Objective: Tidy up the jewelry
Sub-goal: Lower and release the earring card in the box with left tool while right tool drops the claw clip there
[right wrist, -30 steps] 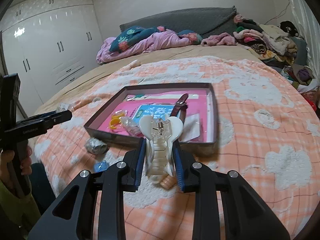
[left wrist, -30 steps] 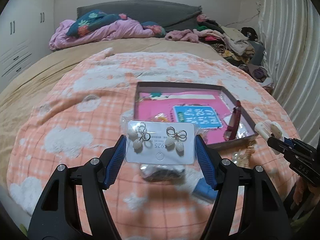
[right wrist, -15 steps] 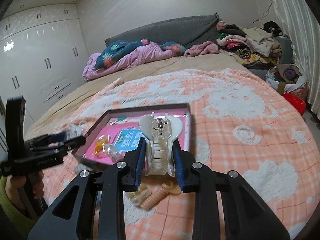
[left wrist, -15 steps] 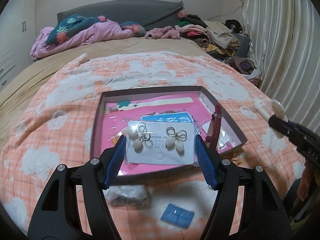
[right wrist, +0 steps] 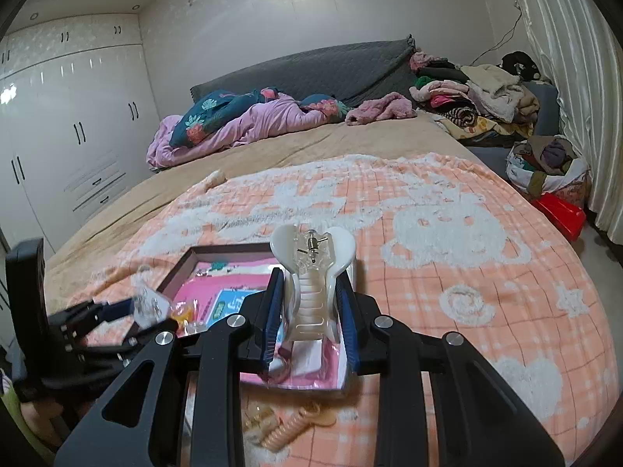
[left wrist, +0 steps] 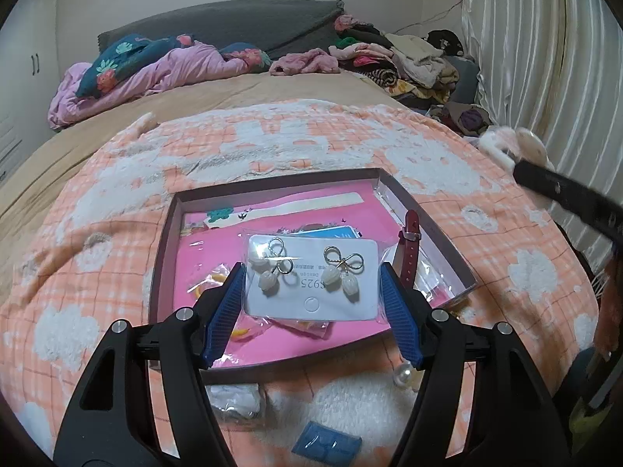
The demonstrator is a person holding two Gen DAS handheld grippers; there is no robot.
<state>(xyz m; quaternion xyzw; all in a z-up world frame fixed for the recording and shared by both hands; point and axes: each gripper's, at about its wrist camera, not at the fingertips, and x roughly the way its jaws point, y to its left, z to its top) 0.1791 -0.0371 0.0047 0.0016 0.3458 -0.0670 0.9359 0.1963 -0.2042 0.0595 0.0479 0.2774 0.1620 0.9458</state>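
Observation:
My left gripper (left wrist: 313, 292) is shut on a white earring card (left wrist: 311, 284) in a clear bag, with two pearl bow earrings, held above the pink-lined jewelry box (left wrist: 167, 241). My right gripper (right wrist: 309, 311) is shut on a white hair claw clip (right wrist: 311, 272), held above the box's right part (right wrist: 229, 251). The right gripper with the clip also shows blurred at the right of the left wrist view (left wrist: 518, 159). The left gripper shows at the left of the right wrist view (right wrist: 128, 309). The box holds a red watch strap (left wrist: 409, 249), a blue card and small bags.
On the orange blanket (left wrist: 97, 272) in front of the box lie a pearl piece (left wrist: 403, 375), a small blue bag (left wrist: 327, 445), a clear bag (left wrist: 233, 399) and a peach spiral hair tie (right wrist: 288, 426). Clothes are piled at the far right (right wrist: 479, 97).
Both grippers moved forward and up over the box with their items still held. The box now lies under the earring card, and the clip is over the box's right side.

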